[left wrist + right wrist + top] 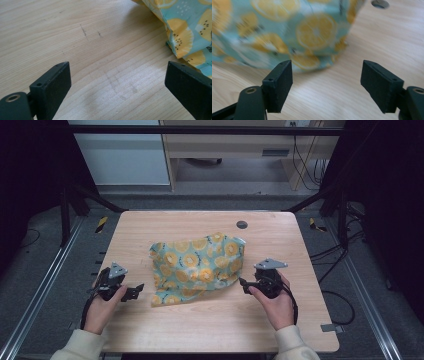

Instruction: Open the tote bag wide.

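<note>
A crumpled teal cloth with a yellow lemon-slice print (197, 266) lies in the middle of the wooden table (150, 225). My left gripper (136, 291) is held low at the cloth's left, open, its jaws over bare wood, with the cloth's edge (186, 32) just beyond the right jaw. My right gripper (242, 283) sits at the cloth's right edge, open, its jaws pointing at the cloth (287, 32) a short way off. Nothing is between either pair of jaws.
A round dark grommet hole (242, 224) (380, 3) sits near the table's far edge, behind the cloth. Black frame rails and cables run along the floor on both sides of the table.
</note>
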A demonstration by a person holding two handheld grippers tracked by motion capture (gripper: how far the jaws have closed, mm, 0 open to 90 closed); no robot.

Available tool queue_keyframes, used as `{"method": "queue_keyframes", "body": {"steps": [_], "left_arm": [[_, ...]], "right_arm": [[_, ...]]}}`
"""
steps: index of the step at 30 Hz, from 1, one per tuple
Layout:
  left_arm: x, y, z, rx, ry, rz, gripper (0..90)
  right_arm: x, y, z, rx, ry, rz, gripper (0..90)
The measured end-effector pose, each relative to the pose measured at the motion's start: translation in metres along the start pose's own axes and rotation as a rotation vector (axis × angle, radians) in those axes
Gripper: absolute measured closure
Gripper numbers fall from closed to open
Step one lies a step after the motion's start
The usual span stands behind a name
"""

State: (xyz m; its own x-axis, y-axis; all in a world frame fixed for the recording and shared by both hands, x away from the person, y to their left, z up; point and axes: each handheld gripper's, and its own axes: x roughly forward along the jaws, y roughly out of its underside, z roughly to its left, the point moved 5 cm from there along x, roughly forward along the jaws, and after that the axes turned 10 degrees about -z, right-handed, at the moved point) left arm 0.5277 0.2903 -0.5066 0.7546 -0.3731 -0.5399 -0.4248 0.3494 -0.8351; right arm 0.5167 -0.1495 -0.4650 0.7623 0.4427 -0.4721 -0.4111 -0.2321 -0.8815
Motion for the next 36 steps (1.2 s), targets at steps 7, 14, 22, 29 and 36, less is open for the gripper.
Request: {"method": "queue_keyframes", "body": {"steps": [7,14,22,29,36], "left_arm": [[0.0,0.0,-0.001,0.011,0.003,0.006,6.4],[0.001,0.0,-0.003,0.015,0.006,0.005,6.4],[0.002,-0.001,-0.004,0.011,0.008,0.006,6.1],[0.002,-0.001,-0.004,0.018,0.007,0.007,6.1],[0.002,-0.002,-0.003,0.013,0.007,0.002,6.1]], "right_arm": [[0.014,-0.051,0.014,-0.063,-0.044,-0.002,29.6],[0.047,-0.097,0.011,-0.099,-0.036,0.036,27.3],[0.08,-0.109,0.003,-0.083,-0.094,0.092,29.0],[0.092,-0.115,0.01,-0.07,-0.149,0.125,44.3],[0.083,-0.117,0.023,-0.109,-0.187,0.11,87.2]]}}
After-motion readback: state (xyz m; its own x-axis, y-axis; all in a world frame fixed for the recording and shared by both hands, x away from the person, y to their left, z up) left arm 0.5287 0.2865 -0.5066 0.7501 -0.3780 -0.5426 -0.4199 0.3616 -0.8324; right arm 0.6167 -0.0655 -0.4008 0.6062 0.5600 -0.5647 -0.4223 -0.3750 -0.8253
